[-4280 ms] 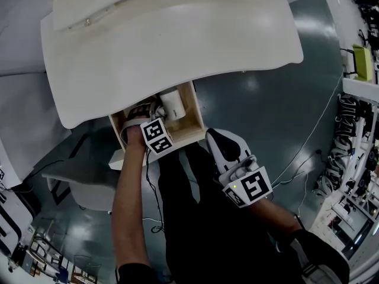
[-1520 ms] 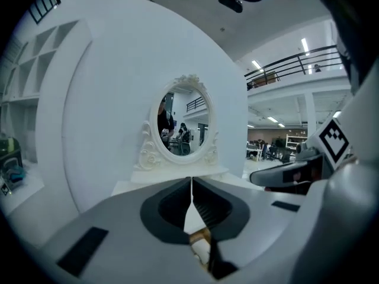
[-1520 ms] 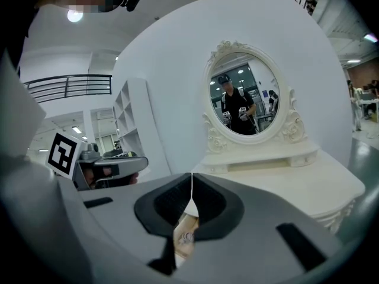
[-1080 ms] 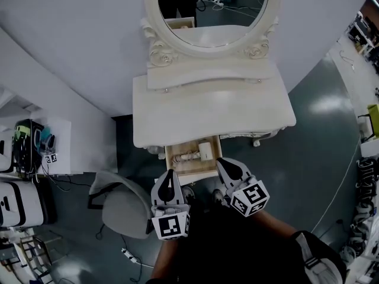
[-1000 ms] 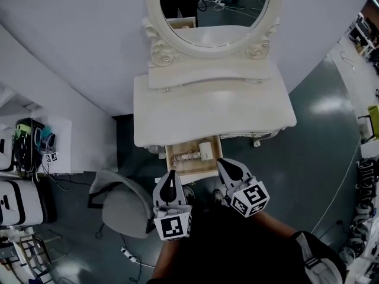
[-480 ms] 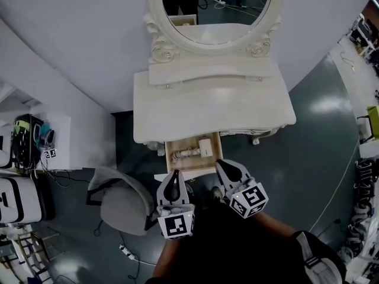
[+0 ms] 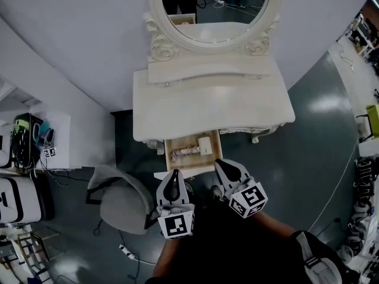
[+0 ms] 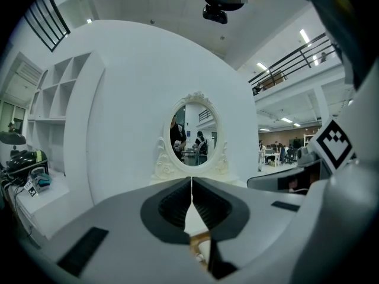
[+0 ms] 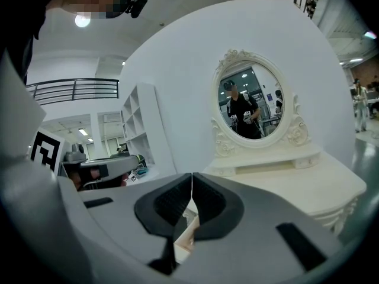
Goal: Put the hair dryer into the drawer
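Withdrawn from the drawer (image 7: 187, 170), left gripper (image 7: 173, 174) and right gripper (image 7: 221, 163) hold jaws together, empty; hair dryer (image 7: 203, 147) lies inside.

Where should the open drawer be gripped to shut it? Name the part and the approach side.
Probably take the drawer by its front panel, the edge nearest the person, coming in from that side. It juts from under the dressing table, so only that edge is free; the hair dryer lies inside. The left gripper and right gripper are shut and must open first.
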Demonstrator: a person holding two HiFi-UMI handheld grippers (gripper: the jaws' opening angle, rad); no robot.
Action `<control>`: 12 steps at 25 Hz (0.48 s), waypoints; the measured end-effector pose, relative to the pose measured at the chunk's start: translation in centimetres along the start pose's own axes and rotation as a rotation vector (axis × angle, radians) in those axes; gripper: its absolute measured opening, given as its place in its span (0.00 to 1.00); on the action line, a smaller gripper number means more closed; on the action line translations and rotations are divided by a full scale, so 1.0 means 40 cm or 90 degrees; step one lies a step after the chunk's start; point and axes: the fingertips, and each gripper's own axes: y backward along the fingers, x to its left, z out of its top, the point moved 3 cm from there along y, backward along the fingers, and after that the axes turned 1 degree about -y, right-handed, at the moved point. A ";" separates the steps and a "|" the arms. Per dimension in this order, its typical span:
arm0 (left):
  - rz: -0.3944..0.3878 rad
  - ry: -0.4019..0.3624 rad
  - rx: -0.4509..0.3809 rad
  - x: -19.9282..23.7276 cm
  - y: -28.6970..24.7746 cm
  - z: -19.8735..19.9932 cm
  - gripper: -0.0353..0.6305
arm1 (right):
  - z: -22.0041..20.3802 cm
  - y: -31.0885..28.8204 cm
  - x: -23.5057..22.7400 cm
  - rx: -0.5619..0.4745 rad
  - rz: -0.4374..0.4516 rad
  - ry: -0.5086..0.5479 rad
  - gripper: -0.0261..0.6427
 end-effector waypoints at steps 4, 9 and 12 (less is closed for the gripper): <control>0.003 0.000 0.003 0.000 0.011 -0.003 0.09 | -0.002 0.006 0.007 0.000 -0.002 -0.002 0.09; 0.006 -0.012 0.020 0.002 0.021 -0.019 0.09 | -0.011 0.006 0.009 0.000 0.002 -0.008 0.09; 0.004 -0.012 0.015 -0.001 0.018 -0.017 0.09 | -0.017 0.004 0.008 0.000 0.005 -0.009 0.09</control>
